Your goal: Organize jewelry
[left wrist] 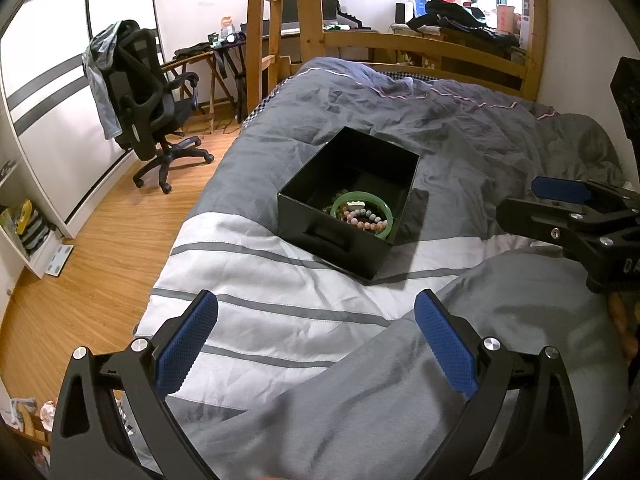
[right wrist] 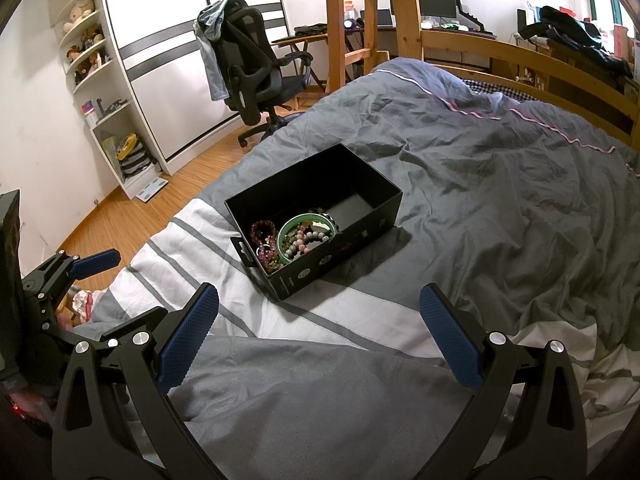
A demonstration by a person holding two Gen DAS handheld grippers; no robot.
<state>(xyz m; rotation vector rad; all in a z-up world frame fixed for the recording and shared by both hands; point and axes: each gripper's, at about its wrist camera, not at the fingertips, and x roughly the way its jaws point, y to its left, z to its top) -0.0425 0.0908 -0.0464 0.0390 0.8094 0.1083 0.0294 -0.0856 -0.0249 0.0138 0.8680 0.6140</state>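
Note:
A black open box sits on the grey and white bed cover; it also shows in the right wrist view. Inside lie a green bangle, a pale beaded bracelet and a purple beaded bracelet. My left gripper is open and empty, held above the cover short of the box. My right gripper is open and empty, also short of the box. Each gripper shows at the edge of the other's view: the right one, the left one.
A wooden bed frame runs behind the bed, with a ladder at the left. A black office chair stands on the wooden floor. White shelves and a wardrobe line the left wall. A cluttered desk stands beyond.

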